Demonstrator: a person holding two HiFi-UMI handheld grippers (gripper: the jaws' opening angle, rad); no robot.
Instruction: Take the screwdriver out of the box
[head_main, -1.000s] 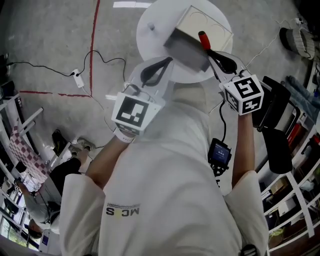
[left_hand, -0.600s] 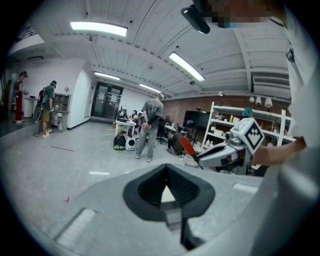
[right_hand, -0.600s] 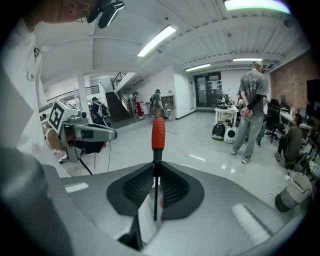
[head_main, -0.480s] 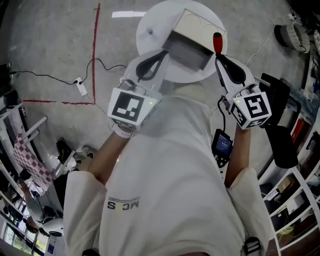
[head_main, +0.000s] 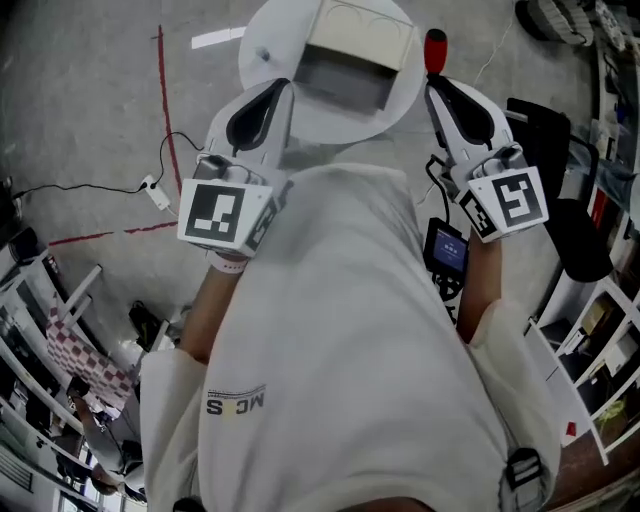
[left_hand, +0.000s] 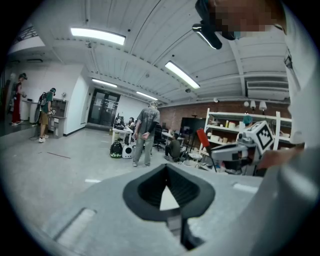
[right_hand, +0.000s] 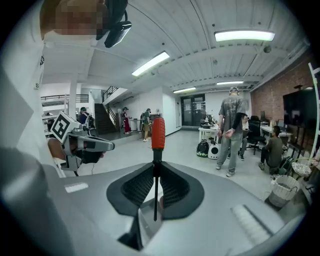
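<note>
Head view: box (head_main: 352, 60) on round white table (head_main: 265, 50), at the far side; neither gripper view shows them. Right gripper (head_main: 438, 88) sits just right of the box, with the red handle of the screwdriver (head_main: 435, 50) poking past it, outside the box. Right gripper view adds the thin shaft pinched between the jaws, handle up. Left gripper (head_main: 270, 95) is at the box's left. Left gripper view shows its jaws pressed together with nothing between.
</note>
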